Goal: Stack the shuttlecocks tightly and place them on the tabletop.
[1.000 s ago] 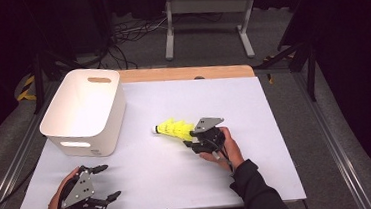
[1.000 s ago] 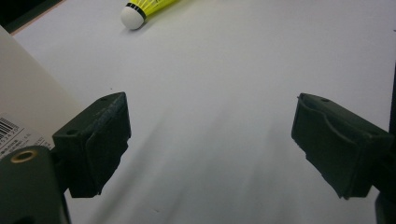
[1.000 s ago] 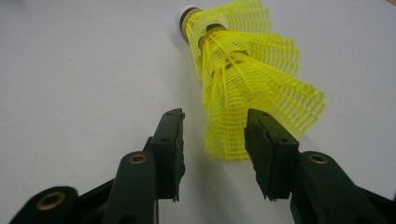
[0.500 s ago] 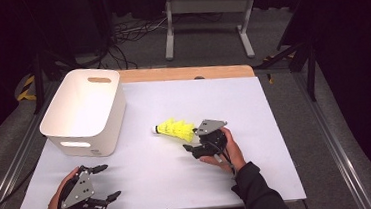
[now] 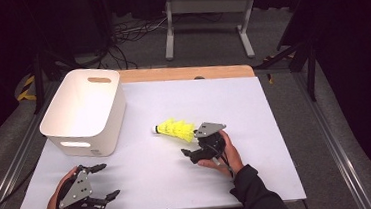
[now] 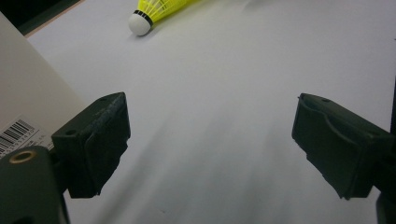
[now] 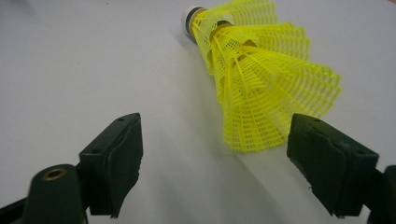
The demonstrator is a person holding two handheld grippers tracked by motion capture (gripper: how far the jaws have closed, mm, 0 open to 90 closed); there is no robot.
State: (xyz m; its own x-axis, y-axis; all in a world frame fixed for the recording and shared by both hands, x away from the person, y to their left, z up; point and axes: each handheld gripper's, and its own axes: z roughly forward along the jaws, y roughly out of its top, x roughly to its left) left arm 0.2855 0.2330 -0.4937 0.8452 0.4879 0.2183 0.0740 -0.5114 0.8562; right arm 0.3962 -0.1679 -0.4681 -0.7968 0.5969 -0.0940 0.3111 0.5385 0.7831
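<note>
A yellow shuttlecock (image 5: 175, 129) with a white cork lies on its side on the white table top (image 5: 254, 109), cork pointing left. My right gripper (image 5: 190, 143) sits just right of its skirt and is open; its jaws have just been opening. In the right gripper view the shuttlecock (image 7: 261, 84) has its skirt rim reaching in between the tips of the right gripper (image 7: 215, 140), close to one jaw, with neither pad pressing on it. My left gripper (image 5: 110, 179) rests open near the front left edge. In its own view the left gripper (image 6: 210, 121) holds nothing, and the shuttlecock (image 6: 154, 9) lies far ahead.
A white plastic bin (image 5: 91, 137) with handle slots stands at the left of the table, just beyond my left gripper; its wall (image 6: 23, 102) is close on that view's left. A wooden strip (image 5: 186, 73) runs along the far edge. Metal frame legs and cables lie on the floor behind.
The right gripper's jaws have spread wider beside the shuttlecock, which stays where it lay. The left gripper has kept still.
</note>
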